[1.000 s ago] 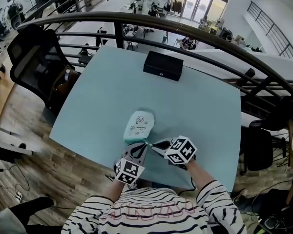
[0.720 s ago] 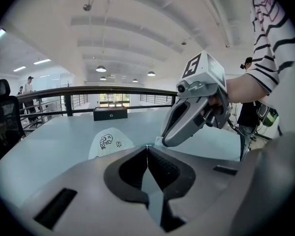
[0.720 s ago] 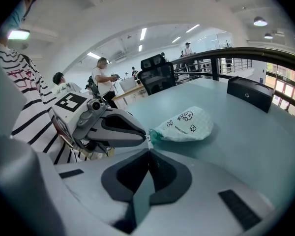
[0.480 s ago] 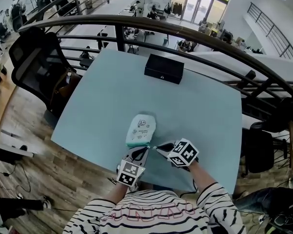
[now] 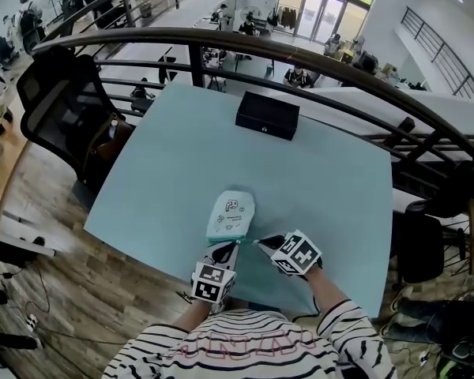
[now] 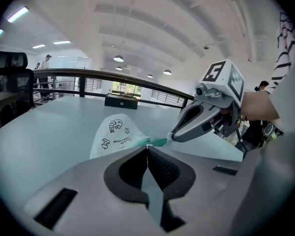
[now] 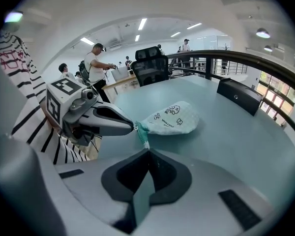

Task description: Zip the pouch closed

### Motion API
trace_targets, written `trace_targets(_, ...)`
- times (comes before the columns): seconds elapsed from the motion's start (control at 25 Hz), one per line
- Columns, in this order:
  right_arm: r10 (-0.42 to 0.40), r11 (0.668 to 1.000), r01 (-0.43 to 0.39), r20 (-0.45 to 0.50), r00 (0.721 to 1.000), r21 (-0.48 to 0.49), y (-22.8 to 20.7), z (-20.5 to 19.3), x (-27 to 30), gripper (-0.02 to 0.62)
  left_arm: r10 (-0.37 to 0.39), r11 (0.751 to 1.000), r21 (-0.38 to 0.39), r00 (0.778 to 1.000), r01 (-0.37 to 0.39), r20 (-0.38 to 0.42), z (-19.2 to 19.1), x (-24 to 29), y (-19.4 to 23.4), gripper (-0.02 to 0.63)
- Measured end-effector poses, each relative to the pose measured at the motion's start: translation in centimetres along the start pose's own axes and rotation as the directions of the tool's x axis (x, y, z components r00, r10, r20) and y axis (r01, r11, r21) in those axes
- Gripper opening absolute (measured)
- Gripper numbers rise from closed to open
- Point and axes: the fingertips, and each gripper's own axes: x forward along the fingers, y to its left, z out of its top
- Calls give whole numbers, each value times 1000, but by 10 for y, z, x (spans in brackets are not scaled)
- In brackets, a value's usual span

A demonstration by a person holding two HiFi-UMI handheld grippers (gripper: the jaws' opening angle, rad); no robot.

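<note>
Looking down in the head view, the pouch (image 5: pixel 231 214) lies on the table (image 5: pixel 324 180) near its front edge. The left gripper (image 5: pixel 234 246) and right gripper (image 5: pixel 260 242) both meet its near end.

In the left gripper view, the jaws are pressed together on the pouch's teal zip edge (image 6: pixel 155 142), with the right gripper's tip just beside them.

In the right gripper view, those jaws pinch the other end of the same teal strip, which is stretched straight between the two grippers.

The fabric looks soft and light and is likely to bunch and slide. It is best held at the zip edge's corner and the pull.
</note>
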Motion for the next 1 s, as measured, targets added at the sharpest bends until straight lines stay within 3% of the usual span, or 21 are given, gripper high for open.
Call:
trace_targets(0.2, -36, 999, 36, -5, 999, 19, -7, -5, 1, 28, 48, 998, -48, 999, -48, -17, -8, -5, 19, 26)
trace_targets(0.52, -75, 997, 75, 1, 997, 10, -9, -4, 5, 28, 80, 995, -56, 997, -81, -17, -8, -6, 26, 28)
trace_targets(0.8, -122, 992, 123, -15, 992, 23, -20, -9, 1, 28, 161, 981, -109, 987, -163, -21, -13, -18, 56, 28)
trace_targets(1.0, -135, 990, 135, -21, 991, 38, -24, -13, 2, 28, 205, 973, -102, 978, -206, -25, -15, -22, 72, 28)
